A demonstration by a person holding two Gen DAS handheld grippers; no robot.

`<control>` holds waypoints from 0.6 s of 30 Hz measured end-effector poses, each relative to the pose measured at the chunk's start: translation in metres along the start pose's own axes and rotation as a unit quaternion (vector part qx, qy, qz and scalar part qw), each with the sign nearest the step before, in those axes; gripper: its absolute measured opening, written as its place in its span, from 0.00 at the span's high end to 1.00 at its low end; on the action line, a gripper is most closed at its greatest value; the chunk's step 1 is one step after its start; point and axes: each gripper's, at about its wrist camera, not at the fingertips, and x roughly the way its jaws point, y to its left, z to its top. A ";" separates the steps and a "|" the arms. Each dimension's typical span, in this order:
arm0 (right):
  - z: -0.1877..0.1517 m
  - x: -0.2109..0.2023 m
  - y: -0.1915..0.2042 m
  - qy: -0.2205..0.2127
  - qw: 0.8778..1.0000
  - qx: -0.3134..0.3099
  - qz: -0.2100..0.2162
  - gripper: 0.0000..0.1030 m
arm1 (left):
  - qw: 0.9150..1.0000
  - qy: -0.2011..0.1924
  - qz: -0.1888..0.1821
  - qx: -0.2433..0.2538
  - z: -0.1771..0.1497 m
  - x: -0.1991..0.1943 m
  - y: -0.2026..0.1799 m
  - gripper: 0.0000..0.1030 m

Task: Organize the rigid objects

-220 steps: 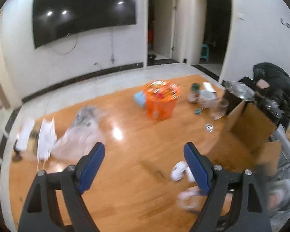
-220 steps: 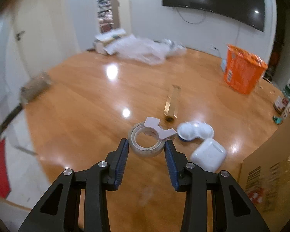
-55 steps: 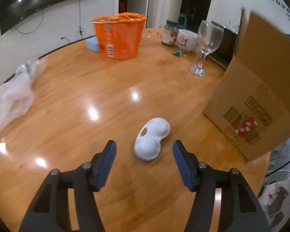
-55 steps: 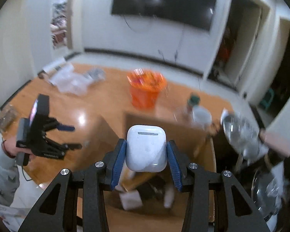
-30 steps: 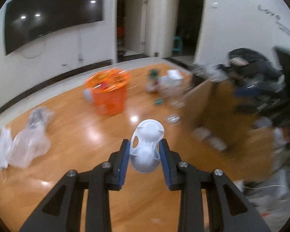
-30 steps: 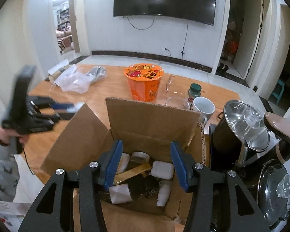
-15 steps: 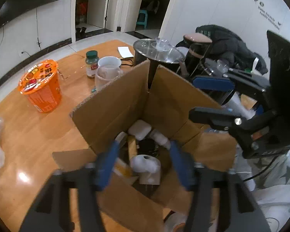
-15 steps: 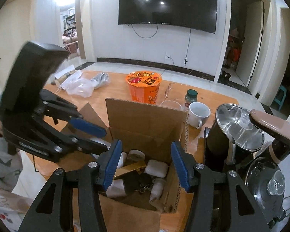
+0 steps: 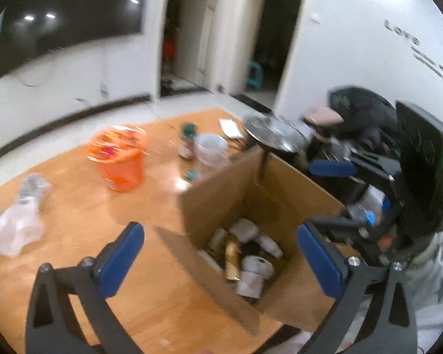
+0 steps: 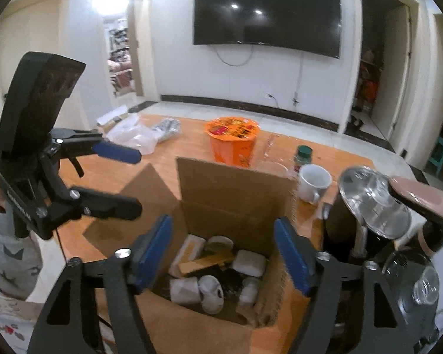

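Box unlabelled; wall txt "Love" (rest blurred)

cardboard box stands on table near its edge, small items inside. noodle tub behind box. jar and mug behind right. kettle right of box. plastic bags far left.

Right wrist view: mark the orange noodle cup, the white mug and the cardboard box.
orange noodle cup (image 10: 232, 147), right wrist view, on its side wall.
white mug (image 10: 313, 183), right wrist view, on its outer wall.
cardboard box (image 10: 233, 188), right wrist view, on its upright back flap.
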 end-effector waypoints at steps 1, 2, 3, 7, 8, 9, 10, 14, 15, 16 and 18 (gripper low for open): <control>0.002 0.000 0.003 -0.006 1.000 -0.008 0.010 0.17 | 1.000 -0.013 0.024 -0.007 -0.002 -0.008 0.003 0.01; 0.004 -0.001 0.004 -0.014 1.000 -0.015 0.021 0.12 | 0.999 -0.025 0.046 -0.014 -0.003 -0.015 0.005 0.01; 0.005 -0.001 0.007 -0.020 0.999 -0.020 0.028 0.10 | 0.996 -0.042 0.075 -0.023 -0.005 -0.023 0.007 0.01; 0.012 -0.004 0.014 -0.057 0.996 -0.042 0.054 0.00 | 0.983 -0.090 0.153 -0.052 -0.013 -0.045 0.014 0.01; 0.013 -0.005 0.015 -0.067 0.995 -0.047 0.059 0.00 | 0.979 -0.099 0.166 -0.060 -0.015 -0.049 0.016 0.01; 0.014 -0.006 0.017 -0.074 0.994 -0.049 0.063 0.00 | 0.975 -0.110 0.181 -0.072 -0.018 -0.054 0.018 0.01; 0.015 -0.007 0.018 -0.083 0.993 -0.051 0.068 0.00 | 0.970 -0.118 0.194 -0.081 -0.020 -0.057 0.021 0.01; 0.017 -0.009 0.023 -0.104 0.990 -0.053 0.084 0.00 | 0.957 -0.139 0.233 -0.106 -0.031 -0.064 0.028 0.01; 0.017 -0.009 0.024 -0.108 0.989 -0.053 0.086 0.00 | 0.954 -0.142 0.240 -0.110 -0.033 -0.065 0.030 0.01; 0.017 -0.009 0.025 -0.111 0.989 -0.053 0.086 0.00 | 0.953 -0.142 0.245 -0.112 -0.034 -0.065 0.031 0.01; 0.017 -0.007 0.025 -0.112 0.989 -0.052 0.084 0.00 | 0.951 -0.141 0.248 -0.115 -0.037 -0.066 0.034 0.01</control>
